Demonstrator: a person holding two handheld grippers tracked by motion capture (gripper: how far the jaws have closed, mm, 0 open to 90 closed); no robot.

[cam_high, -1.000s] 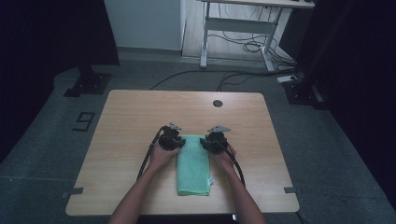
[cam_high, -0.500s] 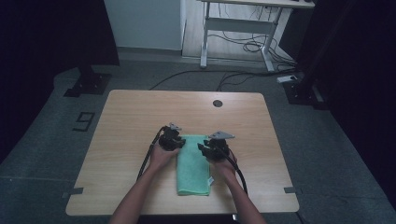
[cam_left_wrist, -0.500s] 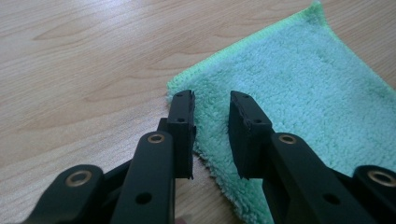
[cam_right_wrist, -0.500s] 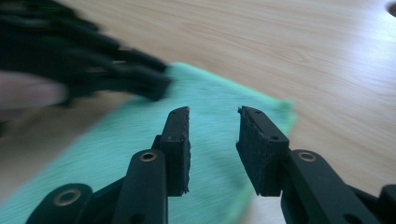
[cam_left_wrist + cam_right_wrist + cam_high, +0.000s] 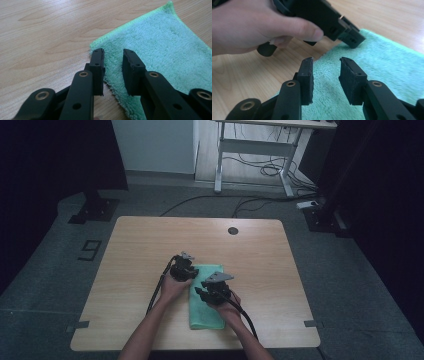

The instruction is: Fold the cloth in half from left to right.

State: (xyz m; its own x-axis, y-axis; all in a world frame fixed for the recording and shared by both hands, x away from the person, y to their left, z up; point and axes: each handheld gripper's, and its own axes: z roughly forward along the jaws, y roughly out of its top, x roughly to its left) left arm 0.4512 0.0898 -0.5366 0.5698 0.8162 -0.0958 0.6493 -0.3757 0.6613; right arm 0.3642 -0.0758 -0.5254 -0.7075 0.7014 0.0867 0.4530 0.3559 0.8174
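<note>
A green terry towel point(image 5: 206, 312) lies folded on the wooden table point(image 5: 140, 245), long side running toward the person. My left gripper point(image 5: 184, 268) rests at the towel's far left corner. In the left gripper view my left gripper point(image 5: 113, 55) stands open just above the towel point(image 5: 162, 47), close to its corner, with nothing between the pads. My right gripper point(image 5: 204, 293) hovers over the middle of the towel, turned toward the left hand. In the right gripper view my right gripper point(image 5: 325, 62) is open above the towel point(image 5: 384, 67), with the left hand point(image 5: 262, 27) close ahead.
A dark round hole point(image 5: 232, 230) sits near the table's far edge. Bare wood surrounds the towel. Black cables trail from both grippers toward the near edge. A metal desk frame point(image 5: 255, 150) and floor cables point(image 5: 270, 170) stand well behind the table.
My right gripper has moved from the towel's far right corner toward the person and leftward, over the towel's middle. The left gripper and the towel have stayed put.
</note>
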